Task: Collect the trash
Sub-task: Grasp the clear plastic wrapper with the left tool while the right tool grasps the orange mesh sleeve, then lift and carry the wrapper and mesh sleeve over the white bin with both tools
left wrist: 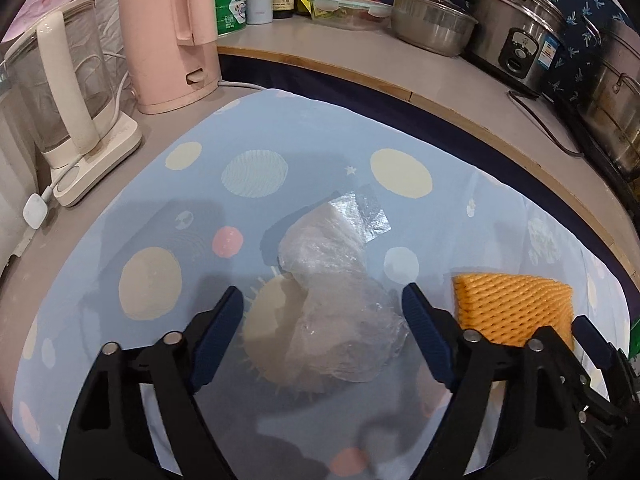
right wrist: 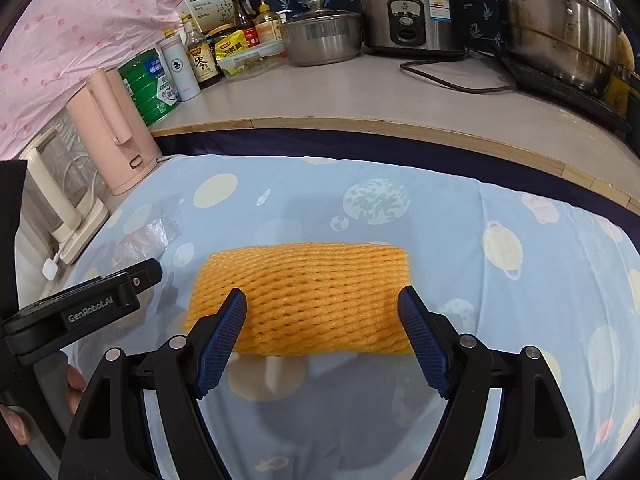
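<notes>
I am holding my left gripper (left wrist: 322, 308) with fingers spread wide around the crumpled clear plastic wrap (left wrist: 336, 280) and my right gripper (right wrist: 322, 308) gaping astride the orange foam fruit net (right wrist: 300, 296), both lying on the planet-print cloth (right wrist: 520, 280).

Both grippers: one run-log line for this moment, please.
left gripper: open over clear plastic wrap | right gripper: open over orange foam net | nothing held
</notes>
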Demonstrator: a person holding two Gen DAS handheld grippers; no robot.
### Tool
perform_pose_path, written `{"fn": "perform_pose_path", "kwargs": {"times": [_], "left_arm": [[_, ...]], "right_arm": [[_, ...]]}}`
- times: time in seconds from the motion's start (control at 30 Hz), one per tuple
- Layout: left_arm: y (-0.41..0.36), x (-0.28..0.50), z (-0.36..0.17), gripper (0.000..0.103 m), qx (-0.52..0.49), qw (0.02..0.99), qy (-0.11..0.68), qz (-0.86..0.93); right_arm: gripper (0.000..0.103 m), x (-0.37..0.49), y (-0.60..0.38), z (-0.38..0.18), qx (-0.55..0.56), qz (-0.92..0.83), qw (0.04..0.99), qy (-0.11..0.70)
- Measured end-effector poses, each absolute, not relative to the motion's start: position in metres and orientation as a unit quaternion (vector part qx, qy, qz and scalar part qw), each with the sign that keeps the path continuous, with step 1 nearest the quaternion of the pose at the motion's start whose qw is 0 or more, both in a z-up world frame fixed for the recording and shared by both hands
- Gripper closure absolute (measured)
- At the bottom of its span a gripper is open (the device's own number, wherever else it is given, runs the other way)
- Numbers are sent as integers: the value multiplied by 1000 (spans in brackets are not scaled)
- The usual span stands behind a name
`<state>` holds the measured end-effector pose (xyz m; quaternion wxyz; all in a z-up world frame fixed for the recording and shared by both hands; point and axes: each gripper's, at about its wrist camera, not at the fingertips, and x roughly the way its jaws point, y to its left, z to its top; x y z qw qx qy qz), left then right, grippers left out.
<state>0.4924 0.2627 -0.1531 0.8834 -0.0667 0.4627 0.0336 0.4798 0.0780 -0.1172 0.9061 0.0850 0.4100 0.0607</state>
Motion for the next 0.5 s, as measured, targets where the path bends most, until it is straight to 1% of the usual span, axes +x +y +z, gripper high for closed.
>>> {"fn": "perform_pose_path", "kwargs": {"times": [0.03, 0.07, 0.1, 0.13, 0.17, 0.2, 0.27, 0.3, 0.33, 0.37, 0.5], "left_arm": [[260, 492, -153, 40, -56, 885, 460, 38], [257, 492, -153, 50, -50, 886, 459, 36], [255, 492, -152, 59, -44, 886, 460, 35], [254, 491, -152, 67, -42, 886, 461, 33], [253, 490, -151, 80, -42, 885, 463, 31], [253, 488, -151, 88, -44, 883, 466, 27], [251, 482, -150, 94, -48, 882, 469, 21], [250, 478, -149, 96, -47, 882, 469, 20], [248, 475, -149, 96, -46, 882, 468, 19], [247, 470, -148, 97, -46, 883, 468, 15], [241, 446, -144, 98, -43, 884, 465, 4]], "right_arm": [[35, 480, 78, -118, 82, 61, 906, 410], [41, 480, 77, -118, 81, 61, 907, 410], [44, 479, 75, -118, 81, 60, 907, 410], [51, 478, 74, -118, 82, 60, 907, 409], [58, 476, 72, -118, 85, 61, 906, 409], [62, 475, 69, -117, 90, 61, 906, 410], [85, 472, 63, -118, 102, 68, 903, 413], [91, 470, 61, -118, 105, 68, 901, 416], [98, 468, 60, -118, 111, 75, 899, 418], [101, 466, 59, -117, 114, 79, 897, 419], [102, 448, 58, -112, 117, 90, 897, 416]]}}
